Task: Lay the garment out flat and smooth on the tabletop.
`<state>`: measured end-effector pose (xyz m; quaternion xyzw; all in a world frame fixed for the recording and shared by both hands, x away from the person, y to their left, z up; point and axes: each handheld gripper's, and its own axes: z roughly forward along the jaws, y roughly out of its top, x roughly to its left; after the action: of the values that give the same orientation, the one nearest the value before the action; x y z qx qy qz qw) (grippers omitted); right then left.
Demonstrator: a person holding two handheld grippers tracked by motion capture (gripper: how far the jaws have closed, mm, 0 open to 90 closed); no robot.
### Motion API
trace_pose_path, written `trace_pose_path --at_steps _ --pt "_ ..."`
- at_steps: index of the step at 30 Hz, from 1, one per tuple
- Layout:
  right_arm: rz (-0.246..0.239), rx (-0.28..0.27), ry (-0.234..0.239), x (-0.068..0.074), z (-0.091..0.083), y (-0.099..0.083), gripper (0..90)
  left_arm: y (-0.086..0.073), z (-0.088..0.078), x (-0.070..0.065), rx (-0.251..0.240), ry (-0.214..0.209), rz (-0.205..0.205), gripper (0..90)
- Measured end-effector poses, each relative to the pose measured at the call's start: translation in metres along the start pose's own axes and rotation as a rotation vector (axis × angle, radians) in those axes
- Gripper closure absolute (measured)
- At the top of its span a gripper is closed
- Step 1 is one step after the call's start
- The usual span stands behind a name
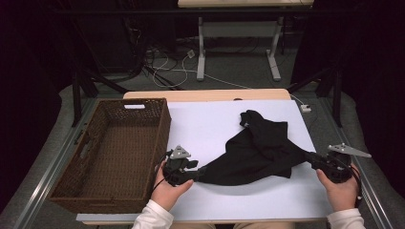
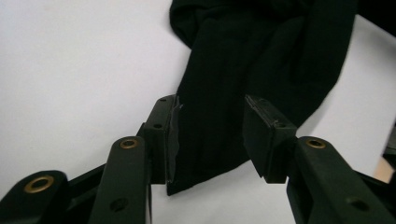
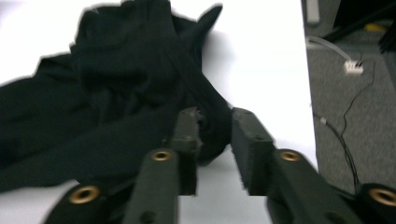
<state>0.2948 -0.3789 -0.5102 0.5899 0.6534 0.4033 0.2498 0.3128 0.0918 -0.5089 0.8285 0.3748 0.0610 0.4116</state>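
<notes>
- Left gripper (image 1: 199, 172) low at the near-left end of the black cloth (image 1: 258, 152), jaws apart, fabric lying loose between the pads, not pinched.
- Right gripper (image 1: 310, 157) at the cloth's right end, also let go, jaws spread around a fold.
- Cloth soft, matte, bunched up toward the far side.
- Lying on a smooth white table (image 1: 210, 124), dark woven basket (image 1: 114, 152) to the left, grey floor with cables beyond.

No legible txt, labels, brand names, nos. or signs anywhere; black cloth (image 1: 253, 152) plain, no print; wicker basket (image 1: 114, 152) bare; white table top (image 1: 210, 129) unmarked; gripper parts carry no readable marks
</notes>
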Motion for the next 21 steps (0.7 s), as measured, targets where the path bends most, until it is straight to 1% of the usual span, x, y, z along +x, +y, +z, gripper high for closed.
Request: trace_pose_path --at_steps 1,2,3,5,6,7,8,10,11,12,13,14,15,16,17,18,19,20,21 --pt "-0.016 -0.014 0.004 0.0 -0.002 0.001 66.2 0.0 0.003 0.001 0.001 0.009 0.003 52.7" --pt "-0.007 -0.027 0.008 0.003 -0.003 0.002 63.8 0.0 0.006 0.002 0.008 0.009 0.0 51.9" --pt "-0.029 -0.047 0.0 0.004 -0.004 0.003 61.6 0.0 0.009 0.003 0.01 0.013 0.006 51.7" --pt "-0.032 -0.071 0.003 0.009 -0.007 0.004 58.5 0.002 0.016 0.004 0.01 0.022 0.004 50.6" --pt "-0.042 -0.071 0.005 0.011 -0.008 0.004 57.5 0.003 0.019 0.004 0.012 0.02 0.01 50.5" --pt "-0.051 -0.077 0.011 0.013 -0.008 0.005 56.6 0.003 0.019 0.004 0.012 0.02 0.01 50.5" --pt "-0.061 -0.086 0.013 0.015 -0.008 0.005 55.7 0.006 0.028 0.003 0.005 0.029 0.022 50.5" --pt "-0.062 -0.083 0.027 0.019 -0.007 0.005 54.5 0.009 0.037 0.002 0.01 0.02 0.031 50.5" --pt "-0.082 -0.084 0.023 0.02 -0.006 0.005 53.6 0.01 0.042 0.002 0.011 0.022 0.035 50.5" --pt "-0.072 -0.078 0.03 0.022 -0.006 0.004 52.2 0.01 0.042 0.002 0.011 0.022 0.035 50.6" --pt "-0.081 -0.078 0.036 0.023 -0.005 0.004 51.3 0.014 0.051 0.001 0.024 0.022 0.047 50.5" --pt "-0.091 -0.083 0.033 0.024 -0.003 0.004 50.4 0.014 0.051 0.001 0.024 0.022 0.047 50.6" --pt "-0.096 -0.088 0.034 0.025 -0.002 0.003 49.3 0.017 0.06 0.0 0.033 0.015 0.052 50.6" --pt "-0.091 -0.073 0.038 0.027 -0.001 0.003 48.1 0.019 0.065 -0.001 0.036 0.016 0.057 50.6" --pt "-0.091 -0.073 0.038 0.027 -0.001 0.003 48.1 0.019 0.065 -0.001 0.036 0.016 0.057 50.6" --pt "-0.096 -0.075 0.046 0.029 0.002 0.003 46.0 0.02 0.07 -0.001 0.039 0.021 0.06 50.6" --pt "-0.096 -0.075 0.046 0.029 0.002 0.003 46.0 0.022 0.074 -0.001 0.042 0.018 0.054 50.6" --pt "-0.118 -0.072 0.049 0.03 0.004 0.002 43.7 0.024 0.082 0.0 0.053 0.018 0.054 50.7" --pt "-0.121 -0.063 0.049 0.031 0.004 0.002 42.6 0.024 0.086 -0.001 0.054 0.017 0.054 50.7"
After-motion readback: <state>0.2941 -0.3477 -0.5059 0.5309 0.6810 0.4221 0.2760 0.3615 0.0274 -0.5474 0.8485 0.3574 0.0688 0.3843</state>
